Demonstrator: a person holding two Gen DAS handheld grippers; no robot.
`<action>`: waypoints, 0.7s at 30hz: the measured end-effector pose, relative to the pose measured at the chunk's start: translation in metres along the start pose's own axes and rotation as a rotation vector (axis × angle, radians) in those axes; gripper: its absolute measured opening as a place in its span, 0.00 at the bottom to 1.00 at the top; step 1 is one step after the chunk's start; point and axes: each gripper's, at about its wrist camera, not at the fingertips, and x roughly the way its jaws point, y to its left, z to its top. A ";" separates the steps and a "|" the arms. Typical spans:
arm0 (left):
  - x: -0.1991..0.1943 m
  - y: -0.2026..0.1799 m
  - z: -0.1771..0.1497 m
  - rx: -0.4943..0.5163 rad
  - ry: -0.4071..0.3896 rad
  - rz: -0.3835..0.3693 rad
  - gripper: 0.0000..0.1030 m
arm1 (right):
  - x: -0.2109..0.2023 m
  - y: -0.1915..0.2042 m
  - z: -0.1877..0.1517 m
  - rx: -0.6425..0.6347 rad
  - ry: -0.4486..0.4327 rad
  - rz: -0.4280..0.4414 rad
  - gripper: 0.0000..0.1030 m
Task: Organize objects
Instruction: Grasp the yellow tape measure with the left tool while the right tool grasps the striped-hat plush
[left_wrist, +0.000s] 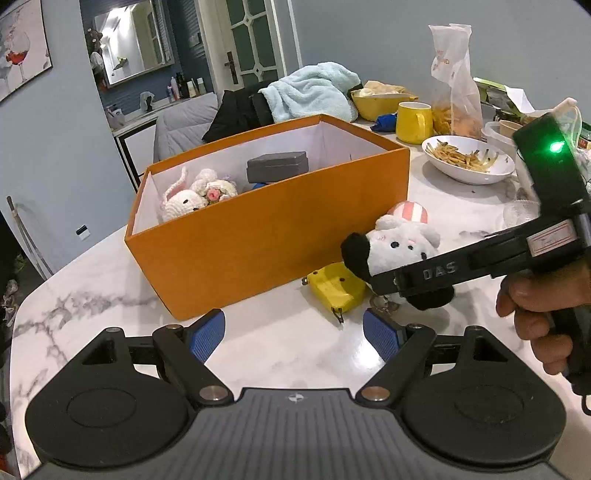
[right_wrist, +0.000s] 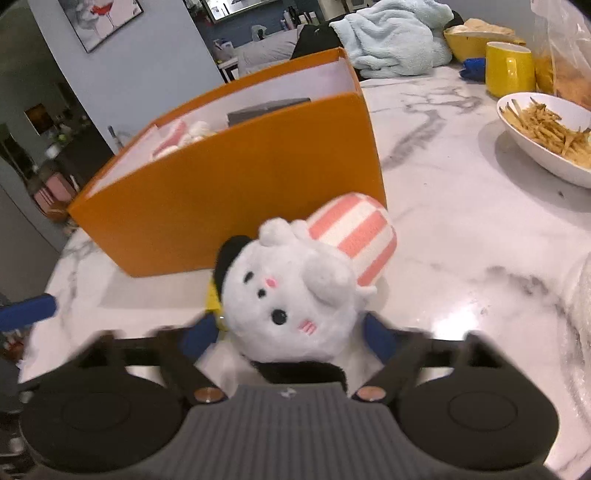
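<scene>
On a white marble table (left_wrist: 280, 343), beside the orange box (left_wrist: 258, 236). Right gripper (right_wrist: 291, 334) squeezing the white plush toy (right_wrist: 295, 299), probably lifting it off the table, for dropping in with the knitted bunny (left_wrist: 184, 199). Left gripper (left_wrist: 293, 332) waiting wide apart, holding nothing. Yellow tape measure (left_wrist: 336, 288) lying underneath.

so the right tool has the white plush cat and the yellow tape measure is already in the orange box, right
Not quite. The right tool does grip the white plush cat, but the yellow tape measure lies on the table beside the orange box, as the left wrist view shows.
</scene>
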 end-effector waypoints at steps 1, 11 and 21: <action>-0.001 0.000 -0.001 0.000 0.000 0.000 0.94 | 0.000 -0.001 -0.001 -0.001 -0.006 0.008 0.69; 0.013 -0.006 -0.008 -0.012 0.013 -0.005 0.94 | -0.029 -0.038 -0.019 -0.065 0.056 0.179 0.64; 0.062 -0.028 0.009 -0.077 0.011 -0.020 0.94 | -0.045 -0.048 -0.049 -0.201 -0.014 0.241 0.61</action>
